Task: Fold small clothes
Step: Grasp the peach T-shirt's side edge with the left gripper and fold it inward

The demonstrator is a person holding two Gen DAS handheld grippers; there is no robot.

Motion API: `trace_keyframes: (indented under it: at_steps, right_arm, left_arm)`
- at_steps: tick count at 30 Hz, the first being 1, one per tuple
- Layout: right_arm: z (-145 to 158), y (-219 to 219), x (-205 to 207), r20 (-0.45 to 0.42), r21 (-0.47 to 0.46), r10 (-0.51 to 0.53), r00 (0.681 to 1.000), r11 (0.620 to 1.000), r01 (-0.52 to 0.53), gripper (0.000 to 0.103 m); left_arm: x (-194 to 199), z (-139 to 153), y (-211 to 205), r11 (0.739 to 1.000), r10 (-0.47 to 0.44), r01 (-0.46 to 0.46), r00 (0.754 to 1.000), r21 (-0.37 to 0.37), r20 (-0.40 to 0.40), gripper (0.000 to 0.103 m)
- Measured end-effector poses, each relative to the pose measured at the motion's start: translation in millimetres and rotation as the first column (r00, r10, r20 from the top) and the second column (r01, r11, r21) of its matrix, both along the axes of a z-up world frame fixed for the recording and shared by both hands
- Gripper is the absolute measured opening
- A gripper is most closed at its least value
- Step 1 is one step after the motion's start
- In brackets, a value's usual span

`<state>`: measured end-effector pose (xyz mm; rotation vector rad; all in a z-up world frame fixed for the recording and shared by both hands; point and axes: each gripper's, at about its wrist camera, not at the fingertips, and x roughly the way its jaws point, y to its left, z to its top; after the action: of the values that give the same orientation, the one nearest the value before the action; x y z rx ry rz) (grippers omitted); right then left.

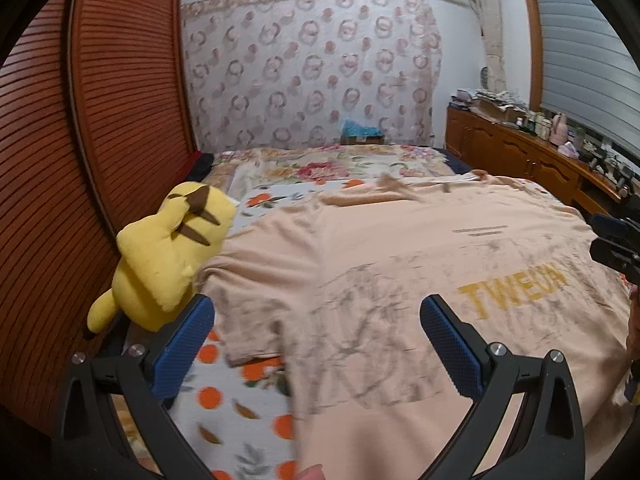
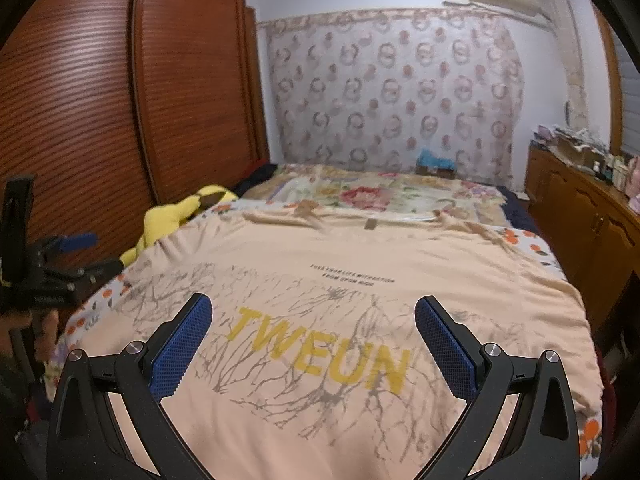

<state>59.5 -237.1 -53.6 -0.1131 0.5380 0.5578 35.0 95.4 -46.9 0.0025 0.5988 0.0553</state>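
A peach T-shirt (image 1: pixel 400 248) (image 2: pixel 360 264) with yellow letters and a grey branch print lies spread flat on the bed, collar at the far end. Its left sleeve (image 1: pixel 248 312) sticks out over the orange-dotted sheet. My left gripper (image 1: pixel 316 312) hovers open over the shirt's left side near that sleeve, nothing between its blue pads. My right gripper (image 2: pixel 314 312) hangs open above the printed letters (image 2: pixel 320 352) at the shirt's middle. The left gripper (image 2: pixel 60 256) also shows at the left edge of the right wrist view, held by a hand.
A yellow plush toy (image 1: pixel 168 256) lies at the bed's left edge beside the shirt. A slatted wooden wardrobe (image 2: pixel 120 100) stands on the left. A low wooden cabinet (image 1: pixel 532 160) with clutter runs along the right. A floral blanket (image 2: pixel 360 192) covers the far bed.
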Motion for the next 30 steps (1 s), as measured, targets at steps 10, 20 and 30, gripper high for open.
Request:
trace_keyframes:
  at_steps: [10, 20, 30]
  right_arm:
    - [-18.1, 31.6, 17.6, -0.061, -0.041, 0.055, 0.997, 0.997, -0.058, 0.103]
    - [-44.5, 58.7, 32.3, -0.173, -0.117, 0.115, 0.978, 0.984, -0.136, 0.103]
    - [-55.5, 61.7, 31.3, -0.165, -0.188, 0.071, 0.984, 0.977, -0.102, 0.103]
  left_arm:
    - [24.8, -15.4, 69.7, 0.997, 0.031, -0.036, 0.997, -0.066, -0.077, 0.096]
    - [82.8, -59.4, 112.4, 0.982, 0.008, -0.057, 0.964, -0.178, -0.266, 0.062]
    - [98.0, -66.1, 110.0, 0.996, -0.027, -0.001, 0.953, -0.092, -0.302, 0.022]
